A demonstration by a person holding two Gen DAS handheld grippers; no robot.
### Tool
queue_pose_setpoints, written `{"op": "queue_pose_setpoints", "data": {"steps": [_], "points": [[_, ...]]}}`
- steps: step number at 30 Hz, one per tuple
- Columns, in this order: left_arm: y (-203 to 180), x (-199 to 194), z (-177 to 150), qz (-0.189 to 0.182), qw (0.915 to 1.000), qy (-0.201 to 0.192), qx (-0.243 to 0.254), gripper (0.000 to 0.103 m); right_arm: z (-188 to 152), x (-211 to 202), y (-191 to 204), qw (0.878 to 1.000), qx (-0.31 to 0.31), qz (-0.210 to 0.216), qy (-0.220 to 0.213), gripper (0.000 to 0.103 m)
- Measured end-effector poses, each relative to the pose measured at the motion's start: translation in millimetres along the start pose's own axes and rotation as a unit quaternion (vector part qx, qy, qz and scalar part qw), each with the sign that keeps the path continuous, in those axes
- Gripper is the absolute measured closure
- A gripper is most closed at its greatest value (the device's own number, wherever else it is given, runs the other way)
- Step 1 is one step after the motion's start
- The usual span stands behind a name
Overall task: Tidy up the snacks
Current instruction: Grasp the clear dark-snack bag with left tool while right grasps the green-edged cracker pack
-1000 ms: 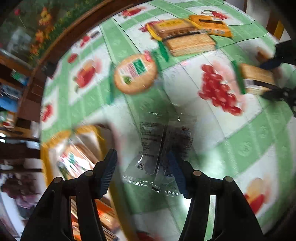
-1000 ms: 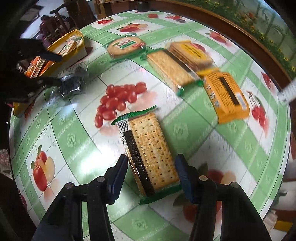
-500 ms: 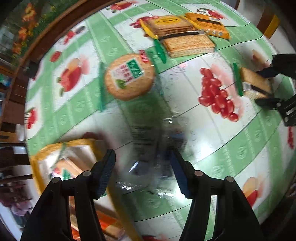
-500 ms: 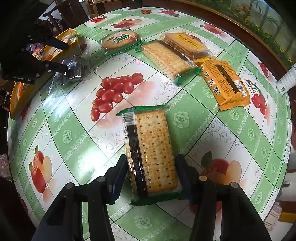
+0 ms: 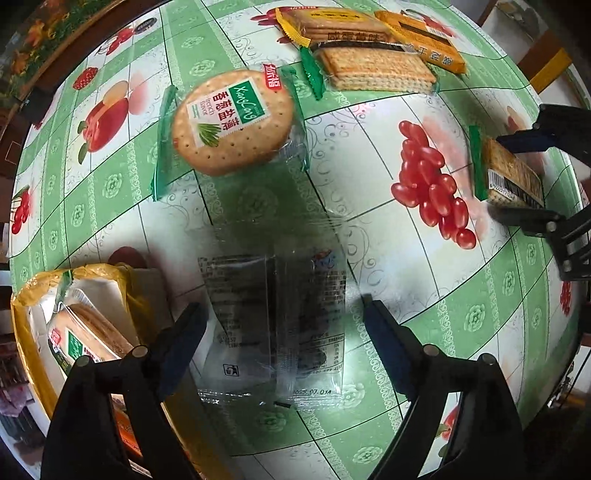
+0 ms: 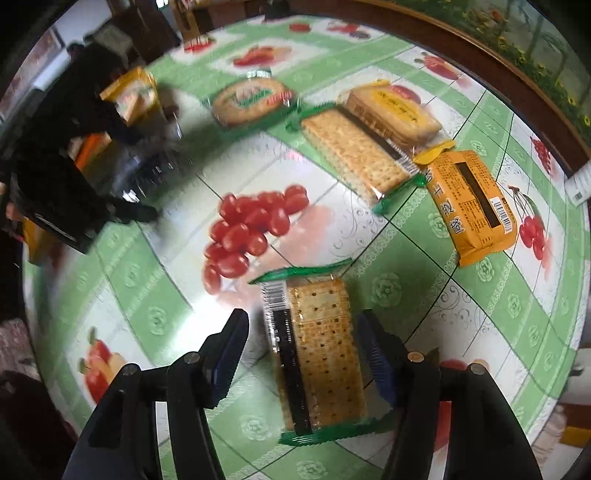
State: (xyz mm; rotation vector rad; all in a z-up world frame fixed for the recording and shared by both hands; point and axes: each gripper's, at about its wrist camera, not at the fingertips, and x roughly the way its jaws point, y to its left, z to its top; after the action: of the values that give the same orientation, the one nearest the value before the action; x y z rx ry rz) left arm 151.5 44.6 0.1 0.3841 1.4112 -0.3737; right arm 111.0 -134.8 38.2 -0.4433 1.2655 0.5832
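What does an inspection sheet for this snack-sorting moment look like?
Surface: tablecloth with a green and white fruit print, glossy.
Job's things: clear packet and cracker pack between tongs; round biscuit pack, long cracker pack, yellow biscuit pack and orange pack lying grouped; yellow container already holding snacks.
Clutter: white barcoded slip at the table edge.
Grippers: left tongs wide open around the clear packet, jaws just been opening; right tongs open astride the cracker pack, jaws just been opening.
Cables: nothing seen.
Surroundings: wooden table rim; floral backdrop beyond.
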Motion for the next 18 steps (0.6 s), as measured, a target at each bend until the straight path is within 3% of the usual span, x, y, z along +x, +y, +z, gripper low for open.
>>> {"op": "queue_pose_setpoints", "data": {"steps": [3, 4, 5, 8, 12, 18], "points": [[-2, -3, -2, -0.015, 0.9996, -0.001, -0.025, 0.026, -1, 11, 3, 1.0, -0.006, -0.014, 0.011, 0.04], [-3, -5, -4, -0.015, 0.9995, -0.005, -0.027, 0.029, 0, 10, 3, 1.0, -0.003, -0.012, 0.008, 0.042], [-4, -7, -4, -0.014, 0.9994, -0.01, -0.03, 0.038, 0, 11, 3, 1.0, 0.003, -0.014, 0.007, 0.051], [-5, -9, -9, -0.006, 0.9989, -0.022, -0.04, 0.045, -2, 8, -2, 1.0, 0.027, -0.01, 0.006, 0.051], [-16, -14, -23, 0.024, 0.9964, -0.053, -0.061, 0.05, -10, 6, -6, 0.998, 0.066, -0.024, 0.006, 0.052], [-36, -19, -56, 0.041, 0.9817, -0.101, -0.156, 0.051, -33, -7, 0, 0.991, 0.129, -0.022, 0.001, 0.052]]}}
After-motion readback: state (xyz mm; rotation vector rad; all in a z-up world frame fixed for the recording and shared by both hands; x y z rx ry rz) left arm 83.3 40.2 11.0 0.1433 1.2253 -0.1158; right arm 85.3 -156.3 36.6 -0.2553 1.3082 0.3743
